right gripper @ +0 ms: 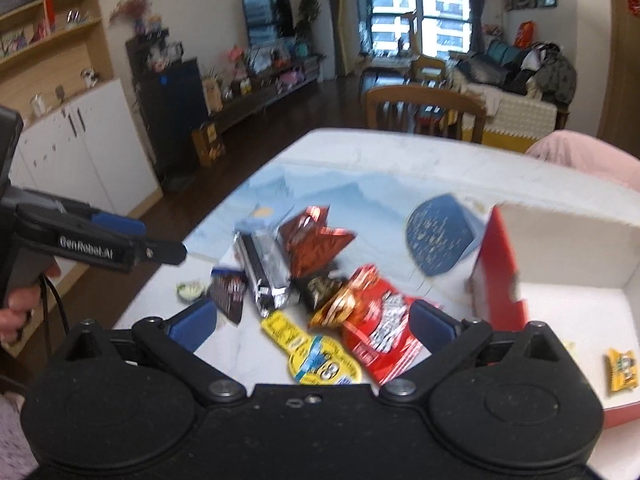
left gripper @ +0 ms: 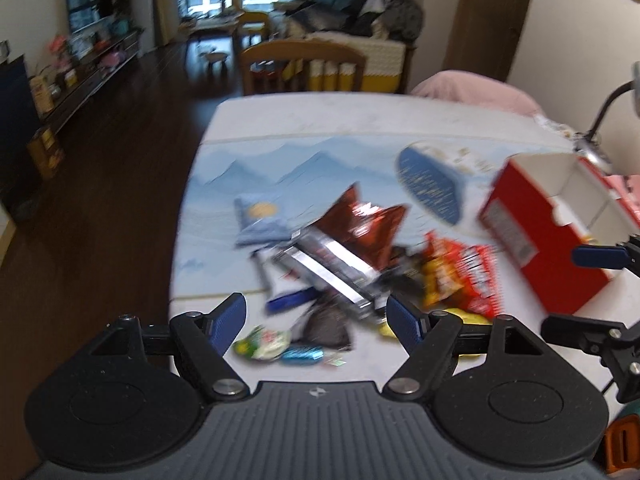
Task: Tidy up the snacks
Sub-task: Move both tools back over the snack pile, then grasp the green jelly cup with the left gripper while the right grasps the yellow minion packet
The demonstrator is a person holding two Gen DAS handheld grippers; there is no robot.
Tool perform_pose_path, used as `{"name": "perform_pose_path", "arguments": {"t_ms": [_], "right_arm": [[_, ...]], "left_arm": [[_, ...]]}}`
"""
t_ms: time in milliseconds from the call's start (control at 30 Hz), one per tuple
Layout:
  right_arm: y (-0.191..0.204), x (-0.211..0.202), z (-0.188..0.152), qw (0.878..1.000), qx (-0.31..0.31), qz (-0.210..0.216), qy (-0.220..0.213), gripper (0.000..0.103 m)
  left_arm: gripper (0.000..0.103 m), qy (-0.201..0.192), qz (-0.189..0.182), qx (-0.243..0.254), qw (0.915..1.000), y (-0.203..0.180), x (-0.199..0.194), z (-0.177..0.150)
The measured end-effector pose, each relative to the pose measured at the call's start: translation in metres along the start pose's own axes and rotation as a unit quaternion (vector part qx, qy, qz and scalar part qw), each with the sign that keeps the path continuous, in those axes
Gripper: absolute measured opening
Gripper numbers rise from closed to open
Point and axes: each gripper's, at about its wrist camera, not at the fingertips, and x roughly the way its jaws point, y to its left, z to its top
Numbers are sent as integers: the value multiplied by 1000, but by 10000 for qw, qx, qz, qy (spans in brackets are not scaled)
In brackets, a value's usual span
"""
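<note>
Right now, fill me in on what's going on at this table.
A person is sorting snacks with a handheld gripper in each hand. Both the left gripper and the right gripper are open and empty, hanging over a loose pile of snack packets on the table. A red box stands open at the right of the pile, with one small yellow packet already inside. Everything else, including the silver packet and the red bag, is not yet in the box.
</note>
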Motion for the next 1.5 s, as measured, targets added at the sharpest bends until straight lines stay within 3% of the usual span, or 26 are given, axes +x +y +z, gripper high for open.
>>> {"name": "perform_pose_path", "arguments": {"t_ms": [300,600,1000,1500], "right_arm": [[5,56,-19,9960,-161,241,840,100],[-1,85,-26,9913,-229,174,1287,90],[9,96,-21,9895,-662,85,1285,84],[16,103,-21,9854,-965,-47,1401,56]], "left_arm": [[77,398,341,-175,9985,35,30,-22],[77,738,287,-371,9962,54,54,-31],[77,1052,-104,-356,9938,65,87,-24],[73,992,-223,-291,9944,65,95,-21]]}}
